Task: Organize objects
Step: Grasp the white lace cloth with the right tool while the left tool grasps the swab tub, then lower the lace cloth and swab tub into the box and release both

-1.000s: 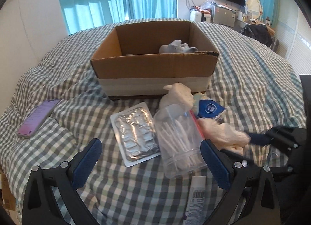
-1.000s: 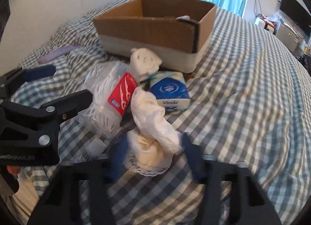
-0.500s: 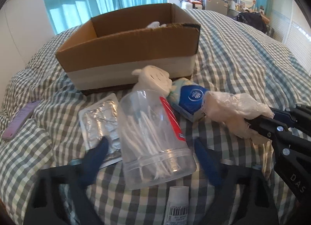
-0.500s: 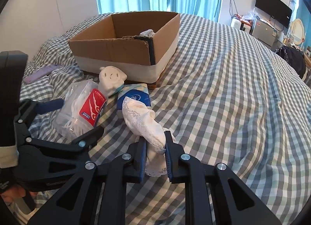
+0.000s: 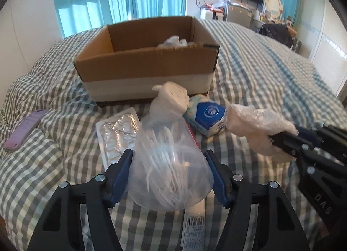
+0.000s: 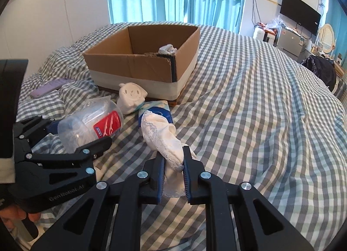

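My left gripper (image 5: pixel 169 164) is shut on a clear tub of cotton swabs (image 5: pixel 169 164) with a red label, held above the checked bedspread; the tub also shows in the right wrist view (image 6: pixel 91 125). My right gripper (image 6: pixel 173 162) is shut on a white lace-edged sock (image 6: pixel 162 136), lifted off the bed; the sock also shows in the left wrist view (image 5: pixel 258 125). An open cardboard box (image 5: pixel 147 66) stands behind, with a grey cloth (image 5: pixel 173 41) inside. The box also shows in the right wrist view (image 6: pixel 149 64).
In front of the box lie a white smiling-face toy (image 5: pixel 171 99), a blue tissue pack (image 5: pixel 206 114), a foil blister pack (image 5: pixel 118 134) and a white tube (image 5: pixel 194 225). A purple phone (image 5: pixel 23 129) lies at the left.
My left gripper has closed on the swab tub and lifted it. My right gripper has raised the sock higher off the bed.
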`<action>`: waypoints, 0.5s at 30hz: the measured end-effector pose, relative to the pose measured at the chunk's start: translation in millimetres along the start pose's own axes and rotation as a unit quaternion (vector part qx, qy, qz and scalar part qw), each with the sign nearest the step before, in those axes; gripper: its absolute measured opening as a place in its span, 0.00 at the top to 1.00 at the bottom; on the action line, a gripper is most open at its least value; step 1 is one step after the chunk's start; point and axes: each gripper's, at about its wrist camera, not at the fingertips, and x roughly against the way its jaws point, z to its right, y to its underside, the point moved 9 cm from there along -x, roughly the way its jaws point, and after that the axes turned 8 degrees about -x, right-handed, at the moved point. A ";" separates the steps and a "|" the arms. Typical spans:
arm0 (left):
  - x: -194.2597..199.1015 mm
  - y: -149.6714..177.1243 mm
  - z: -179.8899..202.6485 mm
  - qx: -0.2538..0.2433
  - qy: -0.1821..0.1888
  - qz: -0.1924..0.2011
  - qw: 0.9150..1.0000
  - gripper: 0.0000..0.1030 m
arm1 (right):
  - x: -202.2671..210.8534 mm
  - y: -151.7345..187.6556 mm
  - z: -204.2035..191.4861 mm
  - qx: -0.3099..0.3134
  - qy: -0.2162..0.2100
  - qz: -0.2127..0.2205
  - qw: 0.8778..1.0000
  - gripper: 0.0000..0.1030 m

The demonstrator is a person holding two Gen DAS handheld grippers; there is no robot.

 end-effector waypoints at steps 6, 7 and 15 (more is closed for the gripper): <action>31.7 -13.0 -4.8 0.003 -0.001 0.036 0.999 0.37 | 26.3 -10.5 -13.8 0.012 0.003 0.028 1.000 0.87; 35.0 -14.8 -6.2 0.004 0.000 0.041 0.999 0.37 | 31.0 -12.4 -16.0 0.014 0.004 0.032 0.999 0.87; 67.2 -38.5 -21.6 0.011 -0.006 0.088 0.996 0.37 | 65.2 -41.1 -31.6 0.047 0.019 0.078 0.996 0.87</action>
